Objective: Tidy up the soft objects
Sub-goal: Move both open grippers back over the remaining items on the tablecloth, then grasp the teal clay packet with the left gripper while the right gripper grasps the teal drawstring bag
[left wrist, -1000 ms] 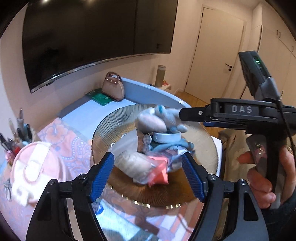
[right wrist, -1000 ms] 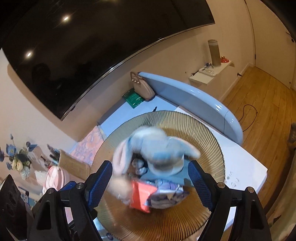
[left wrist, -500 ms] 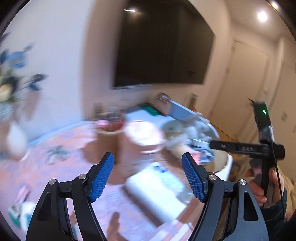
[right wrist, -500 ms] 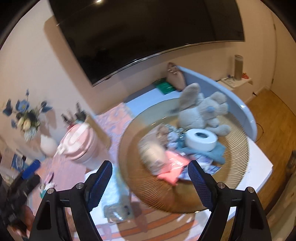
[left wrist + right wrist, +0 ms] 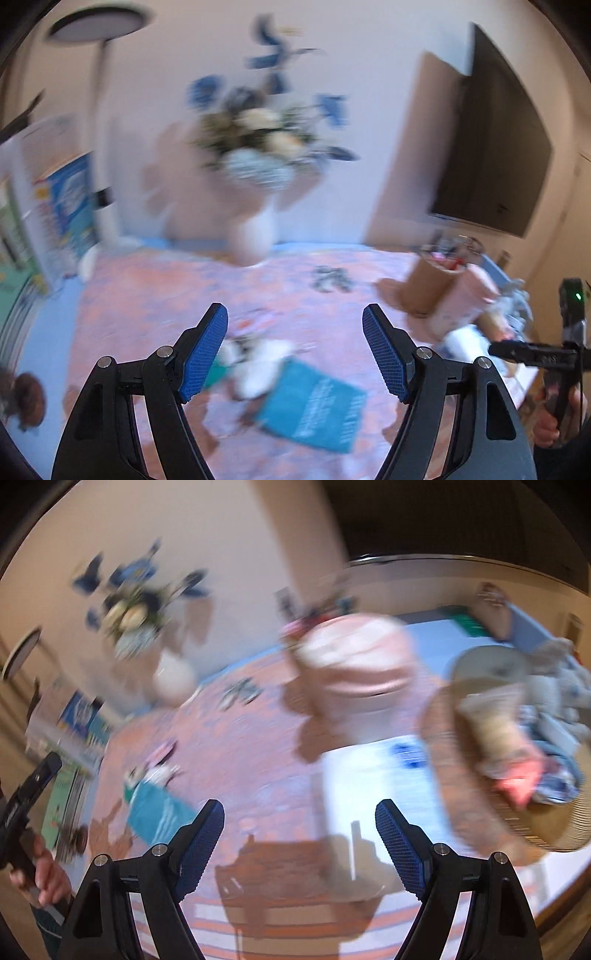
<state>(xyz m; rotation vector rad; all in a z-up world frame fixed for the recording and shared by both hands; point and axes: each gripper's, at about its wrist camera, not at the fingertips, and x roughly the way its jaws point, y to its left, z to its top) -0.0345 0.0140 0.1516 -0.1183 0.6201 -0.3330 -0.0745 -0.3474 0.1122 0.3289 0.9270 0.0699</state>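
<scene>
Teal packet (image 5: 314, 406) flat, long axis diagonal | both hand-held grippers (image 5: 295, 350) (image 5: 299, 843) apart, empty

A pale wall (image 5: 369, 92) backs the table, whose pink patterned cloth (image 5: 155, 295) is blurred. A dark wall-mounted screen (image 5: 495, 147) hangs at the right, a floor lamp (image 5: 99, 110) stands left, and a blurred vase of flowers (image 5: 258, 206) sits by the wall.

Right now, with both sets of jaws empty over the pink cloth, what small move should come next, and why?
Probably lower the left gripper toward the teal packet and white soft item just ahead; its jaws stand open and those lie loose outside the woven tray.
</scene>
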